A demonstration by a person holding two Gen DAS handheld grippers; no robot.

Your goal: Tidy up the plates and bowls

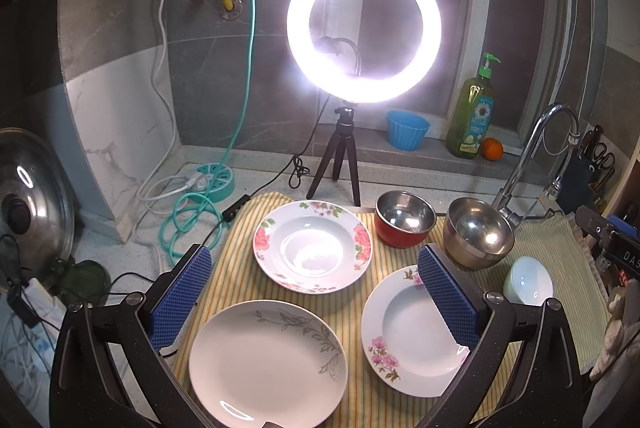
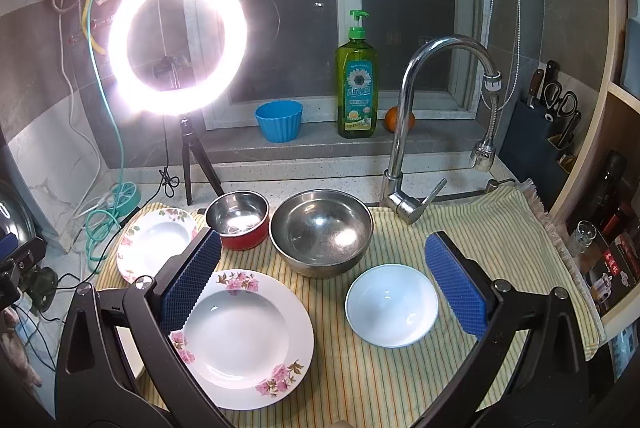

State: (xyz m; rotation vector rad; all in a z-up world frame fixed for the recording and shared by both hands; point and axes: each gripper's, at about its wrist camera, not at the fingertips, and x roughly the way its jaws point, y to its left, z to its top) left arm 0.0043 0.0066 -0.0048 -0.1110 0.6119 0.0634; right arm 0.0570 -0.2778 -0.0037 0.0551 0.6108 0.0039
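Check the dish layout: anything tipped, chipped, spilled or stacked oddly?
Nothing stands out. The three plates, rose-rimmed, grey-leaf and pink-flower, lie flat and separate on the striped cloth. The red-sided bowl, steel bowl and white bowl sit upright, looking empty. No chips or spills visible.

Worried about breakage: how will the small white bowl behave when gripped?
The small white glazed bowl looks glossy, so probably slippery against fingers. It appears ceramic, so likely chips if dropped. Its rounded, upright shape probably slides on the striped cloth.
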